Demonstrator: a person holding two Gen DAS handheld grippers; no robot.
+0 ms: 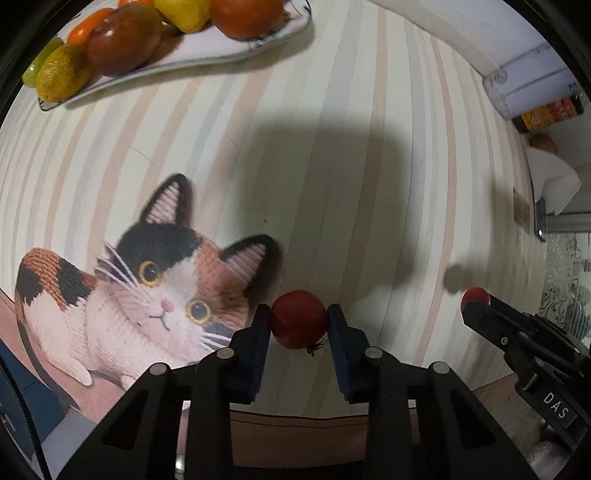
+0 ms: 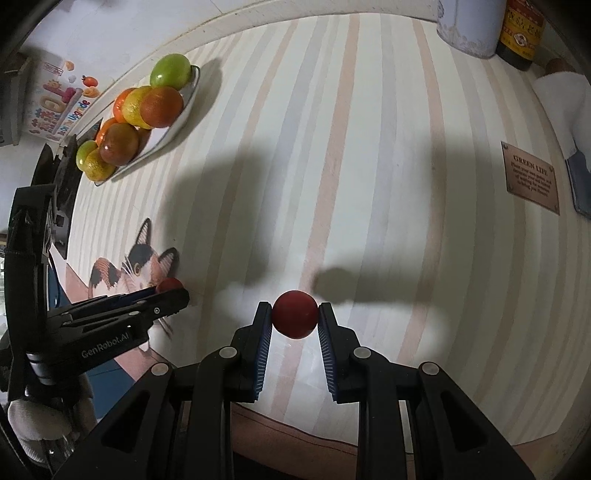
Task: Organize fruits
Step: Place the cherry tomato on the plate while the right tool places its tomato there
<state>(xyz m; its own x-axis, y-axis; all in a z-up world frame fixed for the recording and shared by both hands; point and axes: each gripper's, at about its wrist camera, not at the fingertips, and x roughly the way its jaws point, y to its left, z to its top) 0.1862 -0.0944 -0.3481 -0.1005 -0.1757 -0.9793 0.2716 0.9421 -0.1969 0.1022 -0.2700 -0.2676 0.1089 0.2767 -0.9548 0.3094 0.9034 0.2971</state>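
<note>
My left gripper [image 1: 298, 325] is shut on a small red fruit [image 1: 297, 319] and holds it above the striped table, just right of the printed cat. My right gripper [image 2: 295, 314] is shut on another small red fruit [image 2: 295, 314], also held above the table. In the left wrist view the right gripper [image 1: 476, 301] shows at the far right with its red fruit [image 1: 474, 295]. In the right wrist view the left gripper [image 2: 173, 291] shows at the left with its fruit [image 2: 169, 284]. A white plate [image 2: 184, 107] piled with several oranges, lemons and green fruits stands far left; the plate also shows in the left wrist view [image 1: 229, 48].
A printed cat picture [image 1: 147, 288] lies on the striped tablecloth. A white container [image 2: 469, 26] and a dark sauce bottle [image 2: 521, 33] stand at the far right edge. A brown "Green Life" label [image 2: 532, 177] lies on the cloth at the right.
</note>
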